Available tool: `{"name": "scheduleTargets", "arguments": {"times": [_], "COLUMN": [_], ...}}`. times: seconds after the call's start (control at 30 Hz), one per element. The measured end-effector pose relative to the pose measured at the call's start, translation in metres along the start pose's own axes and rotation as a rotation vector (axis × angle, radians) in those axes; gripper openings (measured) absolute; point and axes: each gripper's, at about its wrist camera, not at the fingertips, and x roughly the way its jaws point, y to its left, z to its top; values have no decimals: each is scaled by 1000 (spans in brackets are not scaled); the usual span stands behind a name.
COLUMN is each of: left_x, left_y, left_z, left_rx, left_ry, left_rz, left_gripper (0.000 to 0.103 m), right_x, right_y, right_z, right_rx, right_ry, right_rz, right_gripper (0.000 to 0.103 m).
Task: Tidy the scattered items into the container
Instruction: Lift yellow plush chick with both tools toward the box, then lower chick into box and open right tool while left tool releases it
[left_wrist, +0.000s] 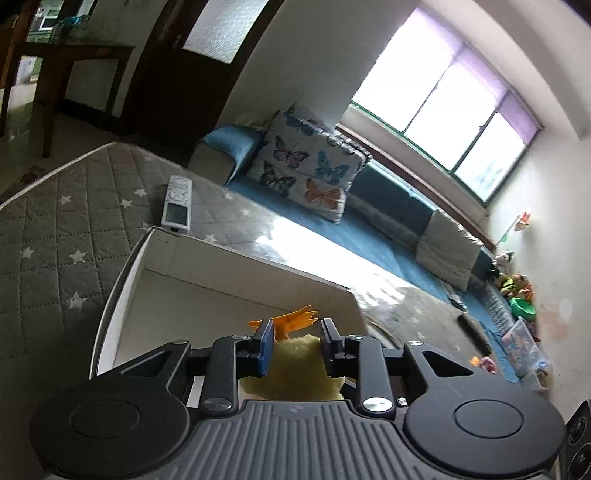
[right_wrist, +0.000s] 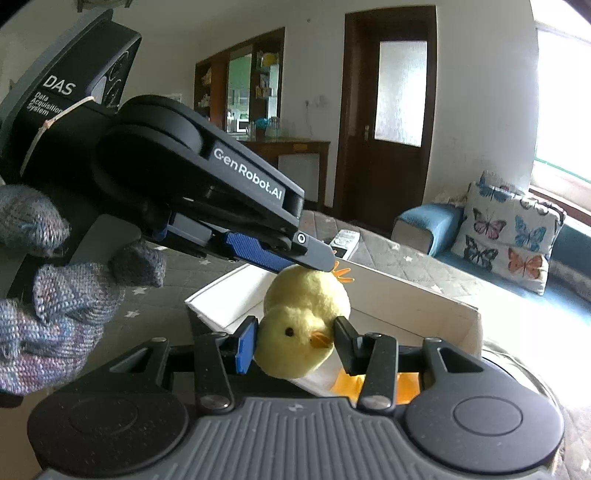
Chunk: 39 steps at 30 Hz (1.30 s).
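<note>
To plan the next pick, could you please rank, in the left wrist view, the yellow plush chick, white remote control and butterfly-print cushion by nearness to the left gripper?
1. Yellow plush chick, between the left gripper fingers.
2. White remote control, on the quilt beyond the box, left.
3. Butterfly-print cushion, on the sofa, farthest.

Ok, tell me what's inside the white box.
Inside the white box, bare floor and walls show, plus something orange at the near edge. The plush chick, held above by both grippers, hides the rest.
</note>
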Motion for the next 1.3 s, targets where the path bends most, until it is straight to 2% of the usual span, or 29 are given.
{"name": "scheduleTargets", "arguments": {"times": [0.3, 0.67, 0.93, 1.3], "left_x": [46, 72, 64, 29], "left_y": [30, 48, 41, 13], "left_z": [8, -1, -2, -13], "left_rx": [-59, -93, -73, -16], "left_ry": [84, 166, 153, 106], "left_rz": [29, 38, 47, 48], "left_gripper": [28, 27, 27, 27], "right_x": [50, 62, 50, 11], "right_y": [-21, -22, -23, -20], "right_z": [3, -6, -5, -7], "right_rx": [39, 27, 29, 22], "right_ry": [109, 149, 126, 72], "right_rz": [43, 41, 18, -8], "right_gripper": [44, 42, 42, 45]}}
